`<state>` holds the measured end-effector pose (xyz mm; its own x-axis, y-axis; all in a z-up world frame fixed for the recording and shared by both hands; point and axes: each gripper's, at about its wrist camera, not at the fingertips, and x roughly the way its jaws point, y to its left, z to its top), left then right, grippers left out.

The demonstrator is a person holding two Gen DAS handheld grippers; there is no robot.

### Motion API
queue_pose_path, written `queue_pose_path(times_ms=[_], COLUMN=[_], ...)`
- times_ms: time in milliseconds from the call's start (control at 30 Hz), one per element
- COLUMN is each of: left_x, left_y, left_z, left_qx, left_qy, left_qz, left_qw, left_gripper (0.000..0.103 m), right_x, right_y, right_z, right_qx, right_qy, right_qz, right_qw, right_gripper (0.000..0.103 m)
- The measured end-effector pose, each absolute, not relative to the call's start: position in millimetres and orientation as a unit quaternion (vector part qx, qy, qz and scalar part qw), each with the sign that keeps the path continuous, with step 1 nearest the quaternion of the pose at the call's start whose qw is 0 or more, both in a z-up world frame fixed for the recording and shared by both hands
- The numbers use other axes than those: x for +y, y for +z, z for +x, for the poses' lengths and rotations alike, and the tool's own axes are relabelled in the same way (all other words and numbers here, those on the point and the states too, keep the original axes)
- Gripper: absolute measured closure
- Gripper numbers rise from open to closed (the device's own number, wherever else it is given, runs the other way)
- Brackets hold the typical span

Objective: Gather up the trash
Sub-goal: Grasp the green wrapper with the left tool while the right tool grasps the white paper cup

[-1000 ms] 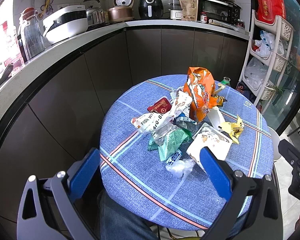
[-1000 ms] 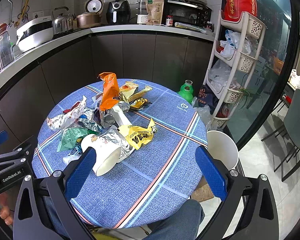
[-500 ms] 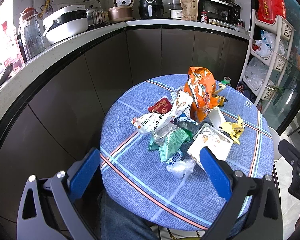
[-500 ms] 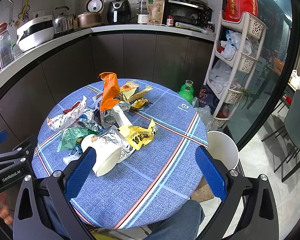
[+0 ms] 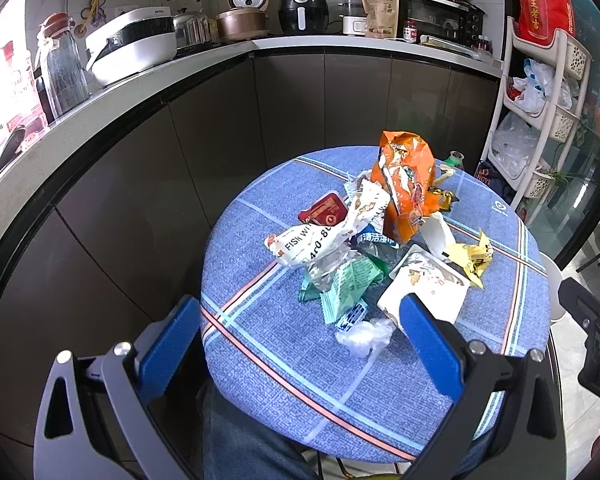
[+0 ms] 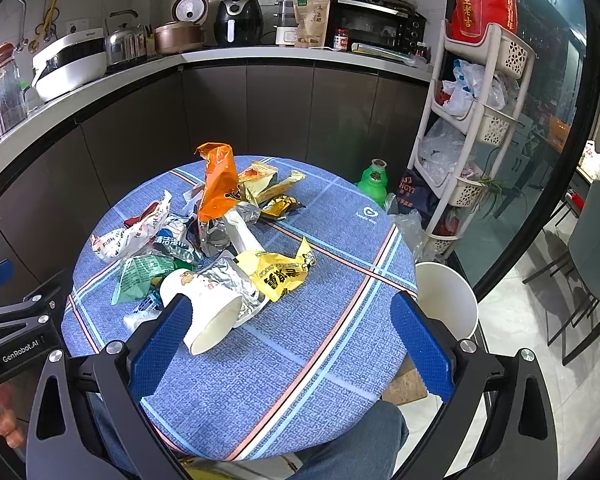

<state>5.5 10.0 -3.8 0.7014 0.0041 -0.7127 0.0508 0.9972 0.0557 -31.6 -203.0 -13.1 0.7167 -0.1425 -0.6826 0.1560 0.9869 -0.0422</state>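
Observation:
A heap of trash lies on the round blue-clothed table (image 5: 260,360) (image 6: 320,340): an upright orange snack bag (image 5: 406,184) (image 6: 217,184), a white fish-snack wrapper (image 5: 320,236) (image 6: 130,234), a green packet (image 5: 346,286) (image 6: 140,274), a yellow wrapper (image 5: 476,258) (image 6: 278,274), a tipped white paper cup (image 5: 422,294) (image 6: 204,312) and a clear plastic wad (image 5: 364,336). My left gripper (image 5: 300,332) hovers open over the table's near edge. My right gripper (image 6: 292,332) is open too, its left finger just before the cup. A white bin (image 6: 446,300) stands beside the table on the right.
A dark cabinet run under a counter with appliances (image 6: 236,24) curves behind the table. A white basket rack (image 6: 472,120) and green bottles (image 6: 374,180) stand at the right. A person's jeans-clad legs (image 6: 360,440) show below the table's near edge.

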Motion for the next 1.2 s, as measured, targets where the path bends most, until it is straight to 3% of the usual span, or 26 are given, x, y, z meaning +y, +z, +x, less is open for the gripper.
queue_pose_path(times_ms=[700, 1100, 1133, 1200], left_x=[6.6, 22.7, 24.8, 29.1], left_y=[-16.3, -50.5, -51.4, -54.7], left_z=[24.2, 50.6, 53.0, 57.8], left_qx=[0.407, 0.455, 0.457, 0.462], left_qy=[-0.023, -0.071, -0.075, -0.084], left_qz=[0.029, -0.023, -0.029, -0.037], left_qw=[0.913, 0.888, 0.886, 0.882], left_gripper=[0.003, 0.005, 0.005, 0.005], right_x=[-205.1, -185.4, -183.9, -180.7], right_y=[-24.0, -86.9, -93.4, -102.2], right_z=[-18.7, 17.6, 22.5, 30.2], right_qx=[0.352, 0.435, 0.446, 0.457], right_qy=[-0.024, 0.086, 0.087, 0.091], right_qz=[0.015, 0.028, 0.033, 0.039], right_qw=[0.936, 0.896, 0.89, 0.884], right_gripper=[0.008, 0.008, 0.009, 0.02])
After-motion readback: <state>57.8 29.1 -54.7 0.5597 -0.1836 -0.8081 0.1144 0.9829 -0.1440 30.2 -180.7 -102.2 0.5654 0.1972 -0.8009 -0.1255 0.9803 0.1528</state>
